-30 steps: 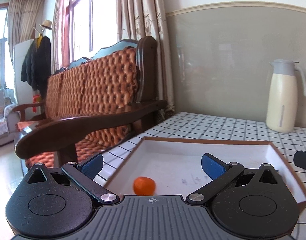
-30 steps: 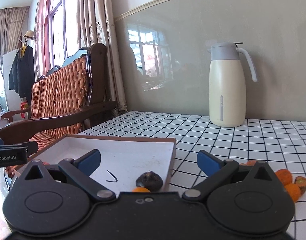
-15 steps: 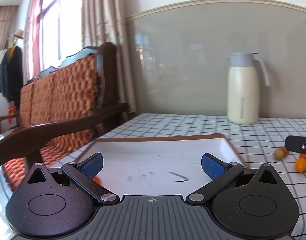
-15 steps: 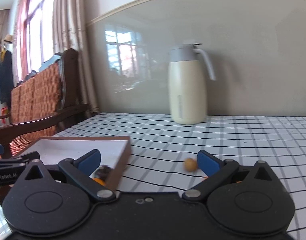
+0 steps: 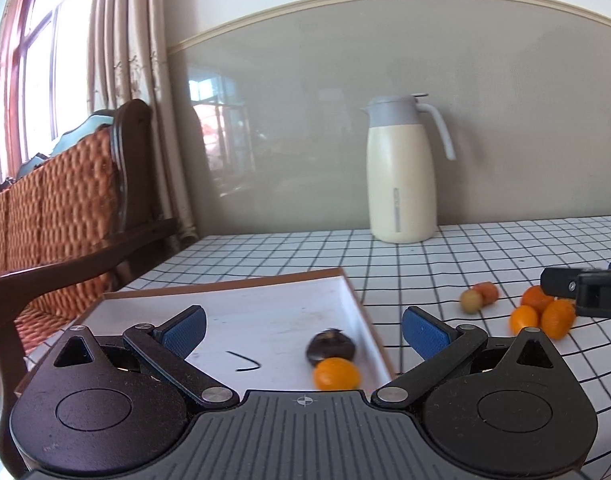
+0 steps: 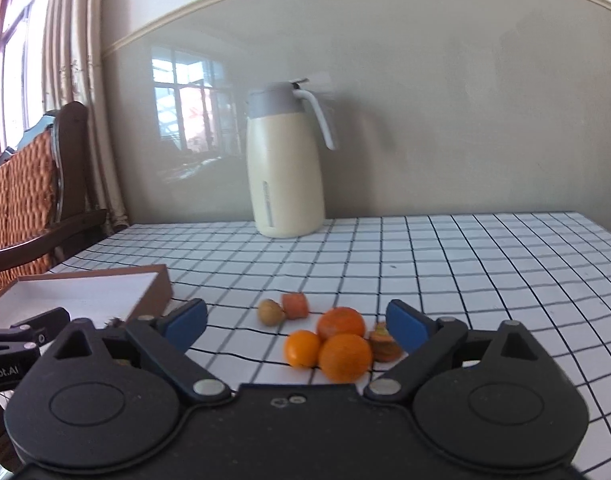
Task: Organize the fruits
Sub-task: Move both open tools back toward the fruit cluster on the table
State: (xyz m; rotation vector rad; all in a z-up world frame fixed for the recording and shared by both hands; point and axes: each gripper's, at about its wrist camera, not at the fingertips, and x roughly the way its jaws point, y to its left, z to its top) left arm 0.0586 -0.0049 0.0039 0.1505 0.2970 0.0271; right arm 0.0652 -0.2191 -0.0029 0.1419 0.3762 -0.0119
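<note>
A white tray with a brown rim (image 5: 353, 296) lies on the checked table; it also shows in the right wrist view (image 6: 161, 284). In it lie a dark round fruit (image 5: 331, 350) and a small orange (image 5: 336, 374). My left gripper (image 5: 303, 330) is open and empty above the tray's right part. My right gripper (image 6: 295, 322) is open and empty, just behind a cluster of three oranges (image 6: 343, 354) on the cloth. A yellowish fruit (image 6: 270, 312), an orange-red piece (image 6: 295, 305) and a brownish piece (image 6: 381, 344) lie beside them.
A cream thermos jug (image 6: 283, 168) stands at the back by the wall; it also shows in the left wrist view (image 5: 401, 172). A wooden sofa with orange cushions (image 5: 57, 208) stands left of the table. The table's right edge (image 6: 609, 236) is near.
Both grippers have swung to the right. The left view went from the tray's left part to its right part. The right view left the tray and now faces the loose fruit.
</note>
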